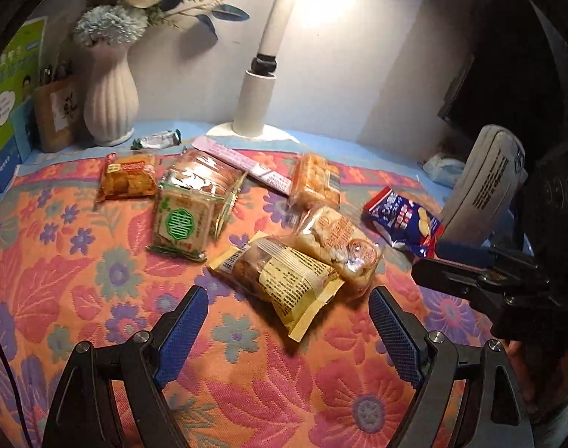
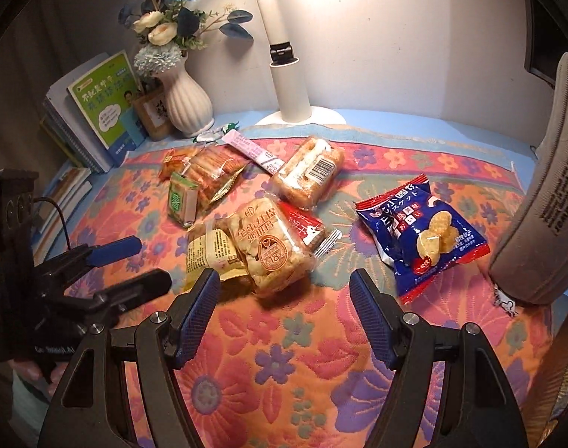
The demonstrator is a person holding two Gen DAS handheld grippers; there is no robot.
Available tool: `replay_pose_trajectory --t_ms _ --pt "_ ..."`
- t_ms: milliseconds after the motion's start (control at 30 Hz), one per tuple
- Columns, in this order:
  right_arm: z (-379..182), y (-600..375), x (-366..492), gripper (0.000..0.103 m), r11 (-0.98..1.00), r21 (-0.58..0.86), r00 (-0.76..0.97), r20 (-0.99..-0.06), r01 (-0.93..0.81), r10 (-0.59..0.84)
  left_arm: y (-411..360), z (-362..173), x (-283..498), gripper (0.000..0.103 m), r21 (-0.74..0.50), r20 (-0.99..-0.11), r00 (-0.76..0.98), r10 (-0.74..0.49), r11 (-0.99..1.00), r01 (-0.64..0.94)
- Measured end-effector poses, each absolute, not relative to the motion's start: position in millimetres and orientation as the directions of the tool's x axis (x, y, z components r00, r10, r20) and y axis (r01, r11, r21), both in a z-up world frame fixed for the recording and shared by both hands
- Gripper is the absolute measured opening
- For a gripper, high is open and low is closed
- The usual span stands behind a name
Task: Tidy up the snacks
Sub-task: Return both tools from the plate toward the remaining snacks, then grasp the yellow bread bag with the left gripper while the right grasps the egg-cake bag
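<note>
Several wrapped snacks lie scattered on a flowered cloth [image 1: 97, 298]. My left gripper [image 1: 287, 310] stands open just short of a yellow-wrapped pastry [image 1: 284, 280], with nothing between its fingers. Beside that pastry lies a clear pack of egg crisps [image 1: 340, 242] [image 2: 269, 246]. My right gripper [image 2: 284, 291] is open too, its fingers either side of the near end of that crisp pack without touching it. A blue biscuit bag [image 2: 425, 235] [image 1: 403, 220] lies to the right. Farther back are a green-label cake [image 1: 179, 224], an orange pack [image 1: 127, 179], a bread pack [image 2: 310, 171] and a pink stick sachet [image 1: 242, 164].
A white vase [image 1: 110, 100] with flowers, a lamp base [image 1: 254, 104], books [image 2: 97, 112] and a small candy [image 1: 157, 140] stand along the back wall. A grey pouch [image 2: 537, 201] stands upright at the right edge. The right gripper [image 1: 455, 261] shows in the left wrist view.
</note>
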State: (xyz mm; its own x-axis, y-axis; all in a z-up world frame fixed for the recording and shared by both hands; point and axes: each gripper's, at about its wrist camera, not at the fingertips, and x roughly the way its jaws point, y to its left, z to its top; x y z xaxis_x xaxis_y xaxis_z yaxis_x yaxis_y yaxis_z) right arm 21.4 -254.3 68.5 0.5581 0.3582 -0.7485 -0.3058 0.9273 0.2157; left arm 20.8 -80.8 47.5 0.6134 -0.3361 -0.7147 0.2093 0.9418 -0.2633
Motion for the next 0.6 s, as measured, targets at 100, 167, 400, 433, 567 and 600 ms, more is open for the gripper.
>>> replay_pose_trajectory --t_ms 100,167,400,433,567,600 --pt "61 -253 32 0.071 0.927 0.212 0.548 -0.757 -0.309 0.356 -95 34 30 0.086 -0.202 -0.749 0.589 -0.304 0.951 0.233" --pt "59 -250 37 0.071 0.925 0.209 0.543 -0.759 -0.319 0.358 -101 26 35 0.086 -0.159 -0.766 0.586 -0.267 0.96 0.23" --pt "47 -229 46 0.072 0.912 0.182 0.518 -0.774 -0.367 0.363 -76 14 40 0.086 -0.084 -0.798 0.584 -0.151 0.987 0.14" --pt "45 -226 47 0.072 0.911 0.179 0.515 -0.777 -0.372 0.363 -67 15 39 0.086 -0.083 -0.799 0.585 -0.139 0.989 0.121" --pt "37 -219 48 0.072 0.909 0.157 0.513 -0.782 -0.387 0.354 -26 9 27 0.086 -0.058 -0.813 0.58 -0.062 0.998 0.026" --pt "35 -219 49 0.072 0.908 0.16 0.511 -0.782 -0.388 0.356 -14 8 25 0.085 -0.058 -0.817 0.575 -0.045 0.998 -0.005"
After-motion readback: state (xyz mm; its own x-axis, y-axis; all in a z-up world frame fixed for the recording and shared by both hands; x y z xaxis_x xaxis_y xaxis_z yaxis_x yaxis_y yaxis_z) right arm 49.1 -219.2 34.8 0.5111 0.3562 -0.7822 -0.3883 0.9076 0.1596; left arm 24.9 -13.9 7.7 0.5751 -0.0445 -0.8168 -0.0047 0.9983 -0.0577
